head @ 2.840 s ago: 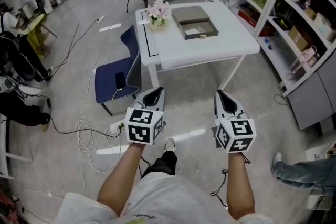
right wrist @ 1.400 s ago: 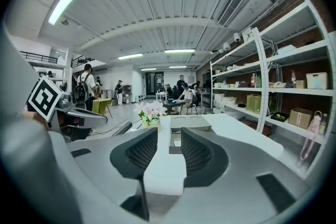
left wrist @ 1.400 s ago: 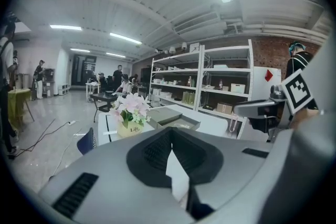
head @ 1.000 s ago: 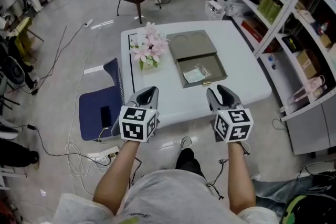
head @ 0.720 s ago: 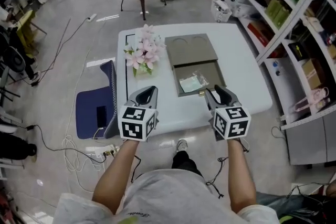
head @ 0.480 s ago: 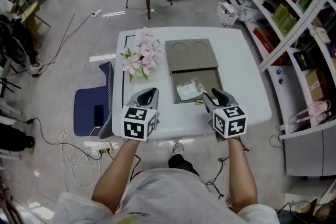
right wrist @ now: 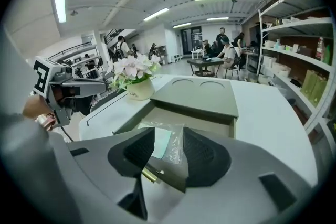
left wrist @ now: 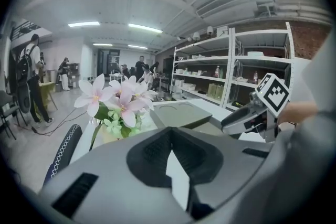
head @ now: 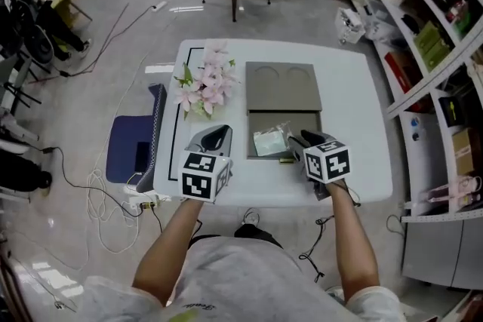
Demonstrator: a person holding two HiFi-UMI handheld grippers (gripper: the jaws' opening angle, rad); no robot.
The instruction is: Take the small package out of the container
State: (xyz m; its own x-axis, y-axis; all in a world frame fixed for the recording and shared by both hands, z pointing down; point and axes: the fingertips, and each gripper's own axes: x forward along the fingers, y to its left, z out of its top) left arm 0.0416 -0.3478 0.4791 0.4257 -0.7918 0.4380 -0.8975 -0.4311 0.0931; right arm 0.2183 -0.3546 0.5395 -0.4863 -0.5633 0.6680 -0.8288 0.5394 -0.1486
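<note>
Right gripper [head: 300, 138] [right wrist: 169, 150]: jaws spread wide and just been opening, nothing pinched.

Small package [head: 269, 141] [right wrist: 164, 143]: lies in the open drawer of the container [head: 283, 87], just ahead of and below the right tips, framed between the pads.

Left gripper [head: 217, 133]: pressed together, empty, well off to the left.

To do it well, I'd lower the right tips astride the crinkled bag, clear of the brass knob [right wrist: 148, 174], pinch the film and lift straight up.

A second ago both grippers hung at the table's near edge. Now the right tips reach the drawer front and point more steeply down.
</note>
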